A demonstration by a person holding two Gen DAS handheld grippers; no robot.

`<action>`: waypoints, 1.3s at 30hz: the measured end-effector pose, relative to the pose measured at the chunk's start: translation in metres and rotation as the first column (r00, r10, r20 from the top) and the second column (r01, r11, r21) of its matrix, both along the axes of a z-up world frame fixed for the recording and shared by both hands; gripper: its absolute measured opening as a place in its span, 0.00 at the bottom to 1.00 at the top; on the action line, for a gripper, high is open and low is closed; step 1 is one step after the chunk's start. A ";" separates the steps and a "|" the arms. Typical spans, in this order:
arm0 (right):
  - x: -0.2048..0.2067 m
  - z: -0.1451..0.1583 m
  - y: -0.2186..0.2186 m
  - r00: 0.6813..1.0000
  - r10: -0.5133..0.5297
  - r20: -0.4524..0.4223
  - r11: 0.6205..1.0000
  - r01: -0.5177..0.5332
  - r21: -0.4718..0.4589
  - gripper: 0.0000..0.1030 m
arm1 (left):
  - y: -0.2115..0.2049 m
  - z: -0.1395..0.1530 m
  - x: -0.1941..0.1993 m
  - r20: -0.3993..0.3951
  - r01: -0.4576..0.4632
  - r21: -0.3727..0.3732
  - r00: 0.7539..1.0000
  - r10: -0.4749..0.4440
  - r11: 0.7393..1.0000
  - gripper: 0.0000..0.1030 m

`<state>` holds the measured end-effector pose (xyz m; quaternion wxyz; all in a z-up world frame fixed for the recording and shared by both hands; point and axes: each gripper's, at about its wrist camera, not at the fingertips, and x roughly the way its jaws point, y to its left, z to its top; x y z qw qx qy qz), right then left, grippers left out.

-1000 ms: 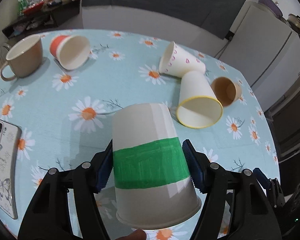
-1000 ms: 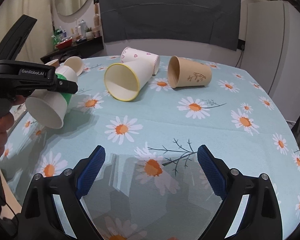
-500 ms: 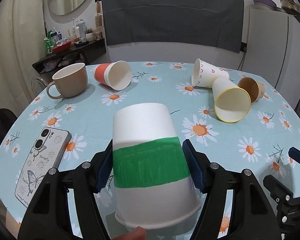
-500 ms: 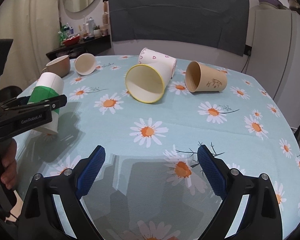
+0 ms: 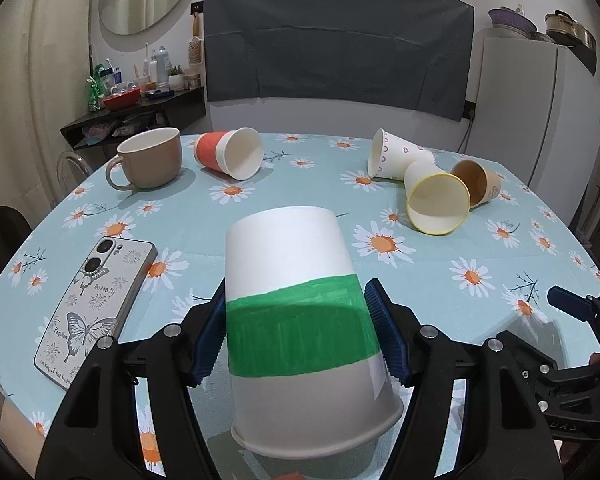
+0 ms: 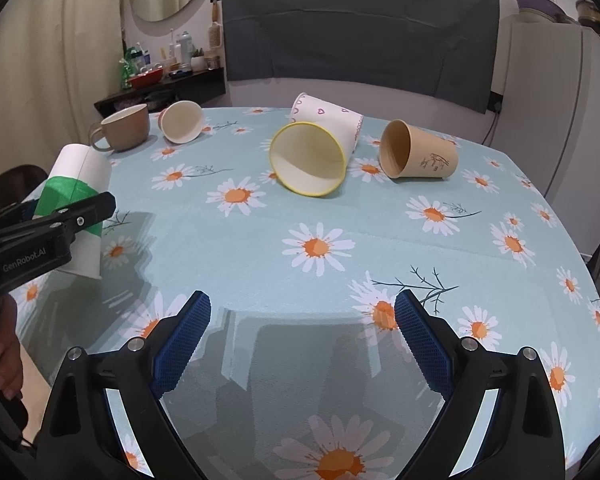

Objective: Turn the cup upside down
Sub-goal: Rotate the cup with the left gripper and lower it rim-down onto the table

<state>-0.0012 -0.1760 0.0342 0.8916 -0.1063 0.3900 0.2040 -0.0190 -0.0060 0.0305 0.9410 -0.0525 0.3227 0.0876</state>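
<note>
My left gripper [image 5: 298,338] is shut on a white paper cup with a green band [image 5: 300,332]. The cup is upside down, rim at the bottom, slightly tilted, at or just above the tablecloth near the front left edge. In the right wrist view the same cup [image 6: 78,204] shows at the far left with the left gripper's arm across it. My right gripper [image 6: 302,340] is open and empty, low over the front of the table.
Lying on their sides are a yellow-rimmed cup [image 6: 310,158], a heart-print cup [image 6: 328,116], a brown cup [image 6: 418,156] and an orange-banded cup [image 5: 230,152]. A brown mug [image 5: 150,162] stands far left. A phone [image 5: 96,306] lies near the left edge.
The left gripper has levelled out and lowered the upside-down cup toward the table. The right gripper has shifted slightly and stays open.
</note>
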 end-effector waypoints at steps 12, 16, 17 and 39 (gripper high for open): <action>0.008 -0.001 0.005 1.000 -0.008 -0.010 1.000 0.008 -0.016 0.86 | 0.032 -0.008 0.040 -0.290 0.034 -0.138 0.954 -0.073 0.990 0.75; 0.019 -0.003 0.007 1.000 -0.018 -0.024 1.000 0.018 -0.018 0.86 | 0.043 -0.008 0.052 -0.357 0.029 -0.151 0.931 -0.082 0.988 0.76; 0.022 -0.003 0.007 0.999 -0.019 -0.027 1.000 0.018 -0.018 0.86 | 0.045 -0.008 0.055 -0.374 0.025 -0.150 0.924 -0.080 0.988 0.76; 0.049 -0.009 0.026 0.999 -0.005 -0.045 1.000 0.003 -0.027 0.86 | 0.075 0.036 0.084 -0.324 0.013 -0.175 0.944 -0.070 0.984 0.59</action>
